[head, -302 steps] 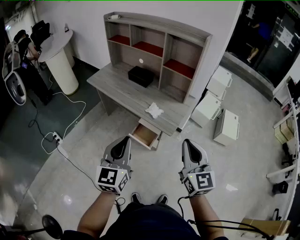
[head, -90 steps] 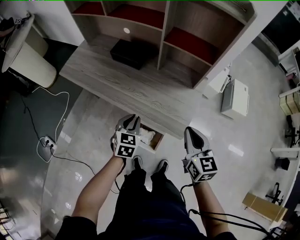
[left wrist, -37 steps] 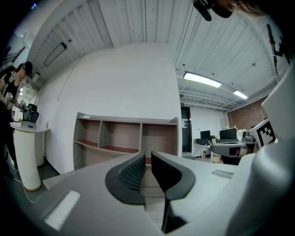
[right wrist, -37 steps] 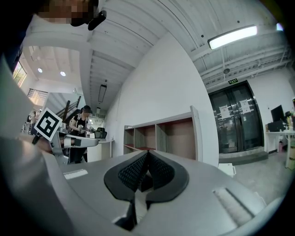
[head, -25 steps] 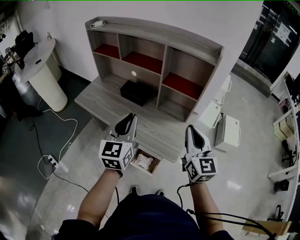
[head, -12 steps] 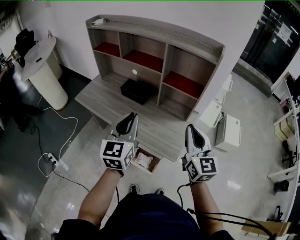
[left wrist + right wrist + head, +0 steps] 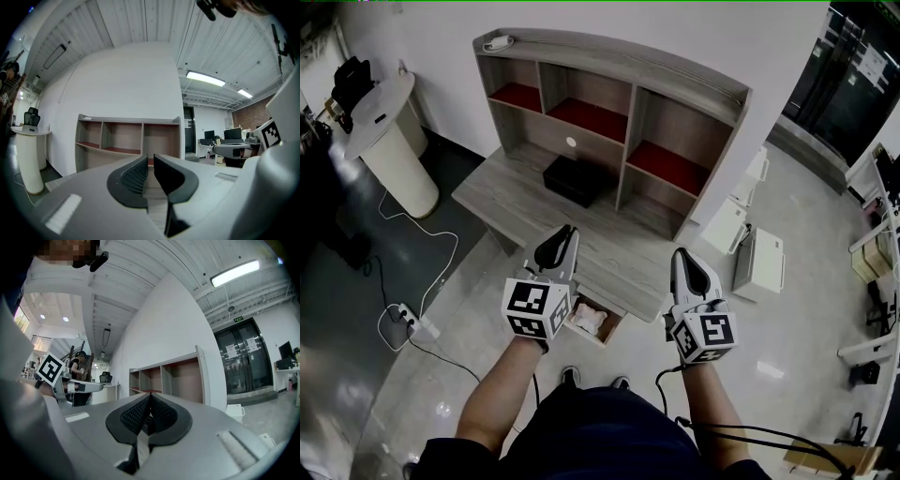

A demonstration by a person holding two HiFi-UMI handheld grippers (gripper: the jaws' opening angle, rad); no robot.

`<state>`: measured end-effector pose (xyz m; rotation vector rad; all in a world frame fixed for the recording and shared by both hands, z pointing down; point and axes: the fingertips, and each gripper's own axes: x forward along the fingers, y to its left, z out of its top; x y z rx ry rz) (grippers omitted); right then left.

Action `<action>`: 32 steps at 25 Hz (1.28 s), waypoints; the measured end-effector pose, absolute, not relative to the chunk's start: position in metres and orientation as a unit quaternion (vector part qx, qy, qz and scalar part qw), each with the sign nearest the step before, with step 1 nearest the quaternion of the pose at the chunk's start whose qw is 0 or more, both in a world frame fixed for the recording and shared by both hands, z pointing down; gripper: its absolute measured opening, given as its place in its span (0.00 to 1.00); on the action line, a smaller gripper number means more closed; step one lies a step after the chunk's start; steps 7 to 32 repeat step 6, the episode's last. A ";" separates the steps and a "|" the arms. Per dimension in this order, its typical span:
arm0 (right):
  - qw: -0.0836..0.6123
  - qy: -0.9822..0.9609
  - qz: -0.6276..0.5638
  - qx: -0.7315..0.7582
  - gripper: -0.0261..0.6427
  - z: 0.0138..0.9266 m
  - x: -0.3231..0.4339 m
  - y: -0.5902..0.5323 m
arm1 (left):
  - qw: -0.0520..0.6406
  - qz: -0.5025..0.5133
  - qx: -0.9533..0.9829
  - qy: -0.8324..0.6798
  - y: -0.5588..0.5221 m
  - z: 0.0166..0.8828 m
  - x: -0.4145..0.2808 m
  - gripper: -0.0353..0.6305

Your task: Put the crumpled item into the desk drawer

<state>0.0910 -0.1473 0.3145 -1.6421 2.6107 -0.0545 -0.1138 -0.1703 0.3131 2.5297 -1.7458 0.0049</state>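
Both grippers are out in front of the desk (image 7: pixel 508 192), holding nothing: left gripper (image 7: pixel 561 240) is just a crack apart, right gripper (image 7: pixel 684 262) pinched together. Crumpled paper (image 7: pixel 588 320) already sits in the open drawer (image 7: pixel 589 338) under the desk's front edge. I'd guess nudging it closed is all that's left.

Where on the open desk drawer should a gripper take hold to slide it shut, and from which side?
Grip the front panel of the drawer, coming down from above on the person's side. The drawer stands out from under the desk with its top rim exposed, so jaws could straddle that thin board. No handle shows. Keep clear of the crumpled item inside.
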 end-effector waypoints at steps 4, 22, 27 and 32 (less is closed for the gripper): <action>0.032 0.848 -0.019 -0.529 0.05 0.315 0.094 -0.147 | 0.033 0.004 0.822 -0.568 -0.170 0.315 -0.109 0.12; 0.031 0.849 -0.019 -0.527 0.05 0.315 0.096 -0.147 | 0.032 0.004 0.822 -0.568 -0.169 0.315 -0.106 0.12; 0.031 0.849 -0.019 -0.527 0.05 0.315 0.096 -0.147 | 0.032 0.004 0.822 -0.568 -0.169 0.315 -0.106 0.12; 0.031 0.849 -0.019 -0.527 0.05 0.315 0.096 -0.147 | 0.032 0.004 0.822 -0.568 -0.169 0.315 -0.106 0.12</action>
